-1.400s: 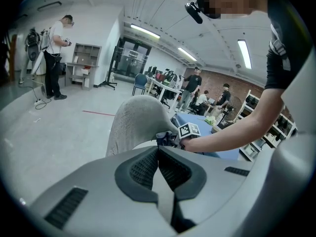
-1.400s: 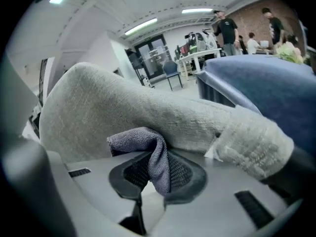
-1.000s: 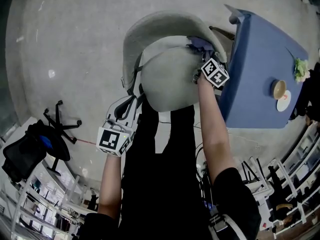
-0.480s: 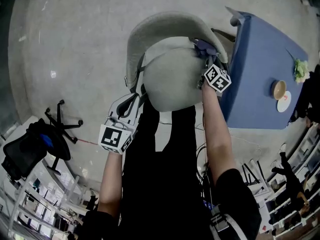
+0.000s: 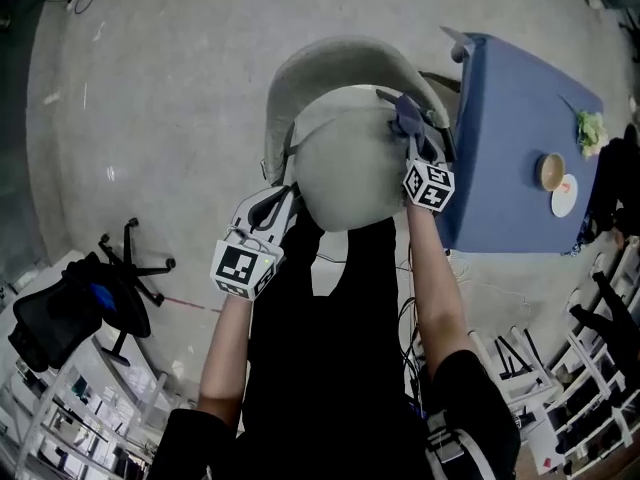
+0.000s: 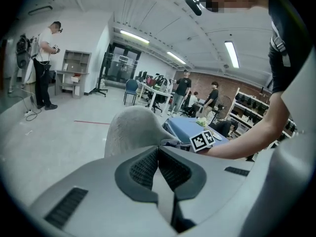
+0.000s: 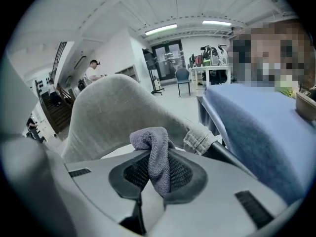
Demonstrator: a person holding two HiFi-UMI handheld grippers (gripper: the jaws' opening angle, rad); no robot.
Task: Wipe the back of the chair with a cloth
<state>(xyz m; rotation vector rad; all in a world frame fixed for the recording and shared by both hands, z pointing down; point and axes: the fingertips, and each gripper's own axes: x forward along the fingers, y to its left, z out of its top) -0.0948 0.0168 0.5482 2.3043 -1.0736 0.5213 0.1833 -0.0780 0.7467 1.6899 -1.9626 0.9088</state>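
Since a second ago the right tool [image 5: 412, 140] has drawn back along the right side of the chair [image 5: 345, 163], its marker cube now level with the seat's near right edge instead of up by the back. The left tool [image 5: 268, 206] has edged slightly closer to the chair's near left corner.

The right tool's jaws are clamped on a grey cloth [image 7: 157, 157]. It runs down between the ribbed pads, and a folded bunch sticks out past the tips. In the head view the cloth sits at the chair's right side, where the curved back [image 5: 300, 68] comes round to meet the seat. Whether it is touching the fabric there cannot be told. In the right gripper view the back rises just beyond the cloth, and a padded armrest end lies just to its right.

The left tool's jaws are pressed together with nothing between them. It points at the chair's left side, near the seat edge.

To the right of the chair stands a blue tabletop [image 5: 510, 148], carrying a bowl [image 5: 550, 171], a small plate [image 5: 565, 195] and a bunch of flowers [image 5: 590, 128]. Well to the left of the chair, a black office chair [image 5: 80, 308] stands on the grey floor [image 5: 150, 118].
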